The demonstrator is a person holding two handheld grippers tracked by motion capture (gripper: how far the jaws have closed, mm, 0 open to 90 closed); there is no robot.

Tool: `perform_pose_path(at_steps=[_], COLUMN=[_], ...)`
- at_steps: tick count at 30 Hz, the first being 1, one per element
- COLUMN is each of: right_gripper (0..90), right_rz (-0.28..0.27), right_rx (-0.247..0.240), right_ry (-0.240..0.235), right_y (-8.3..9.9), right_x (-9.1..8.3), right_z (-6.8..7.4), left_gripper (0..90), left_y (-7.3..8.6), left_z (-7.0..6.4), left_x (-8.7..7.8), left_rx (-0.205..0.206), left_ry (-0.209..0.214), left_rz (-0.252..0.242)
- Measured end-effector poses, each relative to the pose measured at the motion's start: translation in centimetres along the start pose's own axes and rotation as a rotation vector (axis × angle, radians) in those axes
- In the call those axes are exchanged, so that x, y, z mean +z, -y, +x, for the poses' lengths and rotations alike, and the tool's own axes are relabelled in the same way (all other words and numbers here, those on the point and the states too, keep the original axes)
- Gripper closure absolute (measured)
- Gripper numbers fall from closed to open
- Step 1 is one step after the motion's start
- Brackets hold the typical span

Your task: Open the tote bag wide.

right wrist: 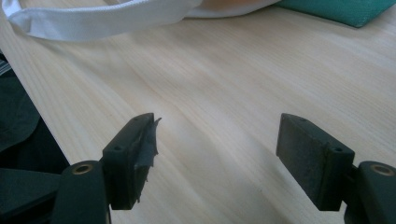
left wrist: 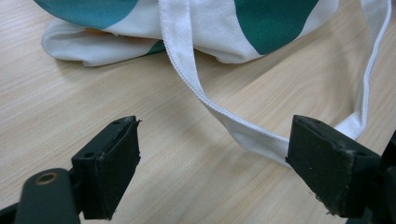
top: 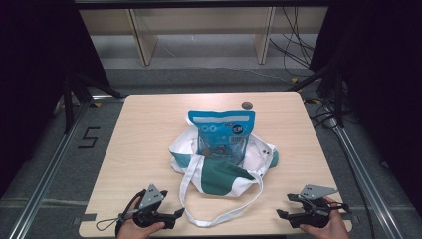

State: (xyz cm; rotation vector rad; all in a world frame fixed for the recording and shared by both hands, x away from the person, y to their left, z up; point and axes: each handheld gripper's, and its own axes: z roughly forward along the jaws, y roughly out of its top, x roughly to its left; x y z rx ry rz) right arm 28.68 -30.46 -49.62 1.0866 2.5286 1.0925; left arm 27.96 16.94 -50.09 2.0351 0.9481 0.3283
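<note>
- Jaws on your left gripper (left wrist: 212,165) stood wide apart, nothing between the pads; bare wood showed in the gap.
- The white strap (left wrist: 187,70) ran down from the bag and passed just behind the right-hand jaw in the left gripper view. Touching or not, can't tell.
- Jaws on your right gripper (right wrist: 217,158) were also spread wide, empty, with bare tabletop between them.
- In the right gripper view a white fabric edge (right wrist: 93,18) lay across the top, well ahead of the jaws, and a green patch (right wrist: 345,9) sat at the top right corner.
- In the high view your left gripper (top: 176,215) rested at the near edge of the table (top: 149,129), left of centre, pointing right toward the strap loop (top: 219,216), and your left hand (top: 137,229) held it from below.
- Your right gripper (top: 281,214) rested at the near right edge, pointing left, held by your right hand (top: 323,226), apart from the bag.
- The white-and-green tote bag (top: 224,169) lay flat mid-table, its strap looped toward you.
- A blue snack pouch (top: 222,134) stuck out of the bag's far side, top toward the far edge.
- A small dark round object (top: 247,105) sat near the far edge, just beyond the pouch; too small to identify.
</note>
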Motion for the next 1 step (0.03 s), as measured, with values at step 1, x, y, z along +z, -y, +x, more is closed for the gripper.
perform_pose_path(at_steps=[1], right_gripper=[29.4], right_rz=[0.001], right_rx=[0.003], right_ry=[-0.002], right_y=[0.0], right_x=[0.0], right_z=[0.01], left_gripper=[15.9], left_y=[-0.01], left_z=[-0.01], left_x=[0.0], left_rx=[-0.003], left_ry=[0.0], left_rz=[0.0])
